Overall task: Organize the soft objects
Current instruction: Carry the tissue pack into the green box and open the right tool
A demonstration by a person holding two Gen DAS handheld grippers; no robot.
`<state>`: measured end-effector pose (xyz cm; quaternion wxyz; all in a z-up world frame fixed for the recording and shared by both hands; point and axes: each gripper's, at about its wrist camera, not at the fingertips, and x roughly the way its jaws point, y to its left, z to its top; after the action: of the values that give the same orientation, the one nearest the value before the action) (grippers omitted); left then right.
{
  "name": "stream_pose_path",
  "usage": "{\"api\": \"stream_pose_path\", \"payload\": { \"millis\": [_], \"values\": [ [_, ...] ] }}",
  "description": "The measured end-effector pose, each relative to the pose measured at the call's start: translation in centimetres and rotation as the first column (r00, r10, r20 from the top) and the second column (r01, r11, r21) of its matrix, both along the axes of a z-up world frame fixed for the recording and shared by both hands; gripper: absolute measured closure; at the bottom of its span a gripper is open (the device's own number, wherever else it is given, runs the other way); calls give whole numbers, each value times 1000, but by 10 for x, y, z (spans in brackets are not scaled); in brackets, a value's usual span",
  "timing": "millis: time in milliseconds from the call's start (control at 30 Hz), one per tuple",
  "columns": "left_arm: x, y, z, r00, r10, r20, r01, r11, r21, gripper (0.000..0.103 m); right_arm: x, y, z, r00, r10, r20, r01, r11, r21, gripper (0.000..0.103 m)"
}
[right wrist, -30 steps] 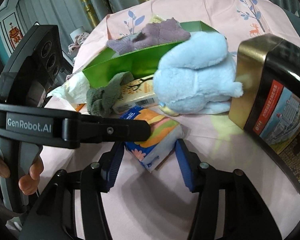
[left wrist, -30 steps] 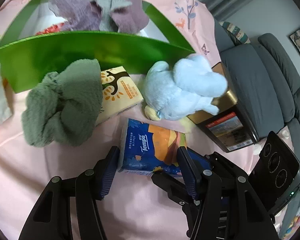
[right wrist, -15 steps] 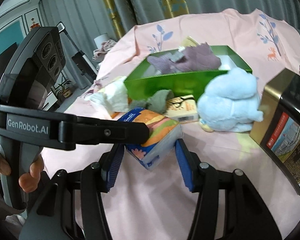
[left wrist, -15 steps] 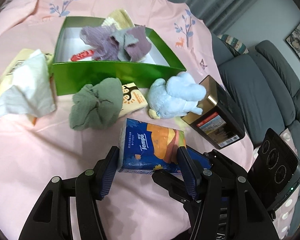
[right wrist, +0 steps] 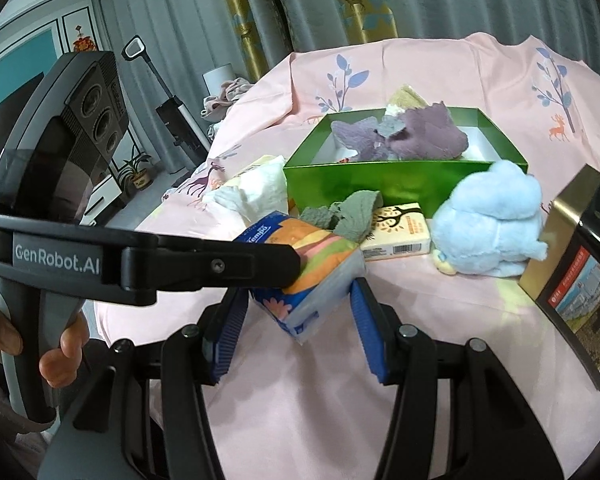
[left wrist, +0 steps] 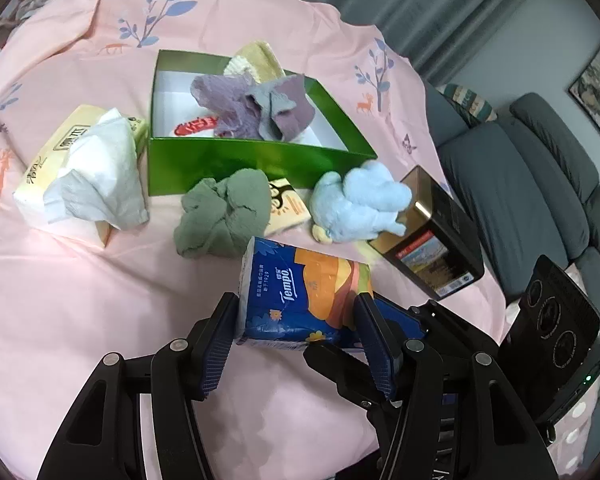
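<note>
Blue-padded left tongs (left wrist: 298,330) and right tongs (right wrist: 296,314) both clamp one Tempo tissue pack (left wrist: 300,296), held above the pink-covered table (left wrist: 80,288). Just beyond lie a green cloth (left wrist: 222,220), a small tissue packet (left wrist: 286,210), a blue plush toy (left wrist: 358,206) and a tin (left wrist: 440,236). Farther back, the green box (left wrist: 236,162) holds purple cloths (left wrist: 252,104).

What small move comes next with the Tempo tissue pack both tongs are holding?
Probably carry the tissue pack forward over the green cloth toward the green box. Left tongs and right tongs both clamp it clear of the pink sheet, and the box shows bare white floor beside the purple cloth.
</note>
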<state>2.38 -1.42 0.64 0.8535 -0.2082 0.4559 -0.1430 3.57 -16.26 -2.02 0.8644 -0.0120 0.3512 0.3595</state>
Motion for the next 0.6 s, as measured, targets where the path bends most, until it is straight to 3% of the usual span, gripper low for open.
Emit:
{"api": "stream_pose_path", "payload": {
  "millis": [267, 600],
  "values": [
    [28, 15, 19, 998, 5, 65, -5, 1000, 9, 43, 27, 17, 18, 999, -1, 53, 2, 1000, -19, 51],
    [102, 46, 42, 992, 38, 122, -37, 999, -9, 43, 99, 42, 43, 992, -11, 122, 14, 1000, -21, 51]
  ]
}}
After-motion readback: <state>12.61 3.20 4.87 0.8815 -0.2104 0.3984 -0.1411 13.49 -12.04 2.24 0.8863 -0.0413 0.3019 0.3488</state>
